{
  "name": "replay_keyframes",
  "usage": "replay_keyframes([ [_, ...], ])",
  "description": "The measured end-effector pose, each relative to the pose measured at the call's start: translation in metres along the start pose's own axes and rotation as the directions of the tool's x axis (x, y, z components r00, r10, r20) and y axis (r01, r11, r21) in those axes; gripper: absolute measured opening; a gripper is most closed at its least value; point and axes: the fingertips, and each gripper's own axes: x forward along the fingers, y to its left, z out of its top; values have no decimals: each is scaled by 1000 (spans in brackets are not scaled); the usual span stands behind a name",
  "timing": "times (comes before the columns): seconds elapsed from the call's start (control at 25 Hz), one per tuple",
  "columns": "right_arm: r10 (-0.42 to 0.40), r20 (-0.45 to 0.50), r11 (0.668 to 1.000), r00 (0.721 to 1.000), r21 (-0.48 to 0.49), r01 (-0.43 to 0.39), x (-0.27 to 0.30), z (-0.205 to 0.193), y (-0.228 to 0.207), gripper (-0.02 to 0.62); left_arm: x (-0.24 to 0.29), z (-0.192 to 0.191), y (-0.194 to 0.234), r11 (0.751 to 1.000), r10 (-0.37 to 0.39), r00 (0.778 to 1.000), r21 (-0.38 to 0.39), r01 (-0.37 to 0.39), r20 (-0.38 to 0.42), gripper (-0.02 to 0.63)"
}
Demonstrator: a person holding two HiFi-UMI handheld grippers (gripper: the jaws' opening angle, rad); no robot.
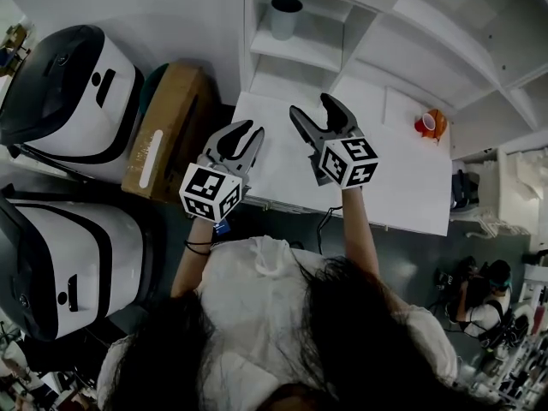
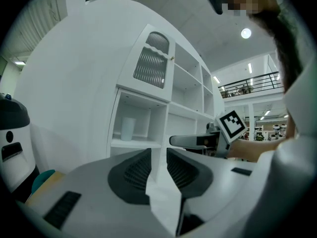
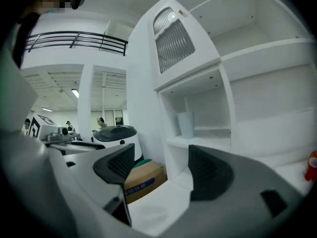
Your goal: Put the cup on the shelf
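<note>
**Hovering both grippers at the bench, cup standing on the shelf**

Head view: you hold the left gripper (image 1: 248, 134) and the right gripper (image 1: 312, 110) side by side above the left end of the white bench (image 1: 402, 187). Both point toward 12 o'clock, at the white shelf (image 1: 377, 32).

Left gripper view: its fingers (image 2: 132, 175) stand a narrow gap apart and hold nothing. The right gripper's marker cube (image 2: 232, 124) shows at 2 o'clock of them.

Right gripper view: its fingers (image 3: 210, 175) are spread wide and are also empty.

Cup (image 1: 286, 15): pale and upright. It stands on a board in the shelf's leftmost column, in the compartment directly under the slatted door (image 2: 151, 63). In the head view it sits at about 12 o'clock of the two grippers, well apart from both. There is open space below its board.

Other items:
- A small red item (image 1: 425, 124) lies on the bench at 3 o'clock of the right gripper, near the shelf's foot. Its exact kind is too small to tell.
- A cardboard box (image 1: 167, 131) stands on the floor at 9 o'clock of the left gripper, just beside the bench's left edge.
- Two white-and-black machines (image 1: 68, 101) stand at 9 o'clock beyond the box, one behind the other.
</note>
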Motion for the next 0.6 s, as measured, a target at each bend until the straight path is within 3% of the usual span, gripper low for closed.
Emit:
replay_keyframes([
  [0.6, 66, -9, 997, 998, 33, -66, -158, -58, 34, 343, -18, -35, -126, 999, 33, 999, -19, -34, -17, 92],
])
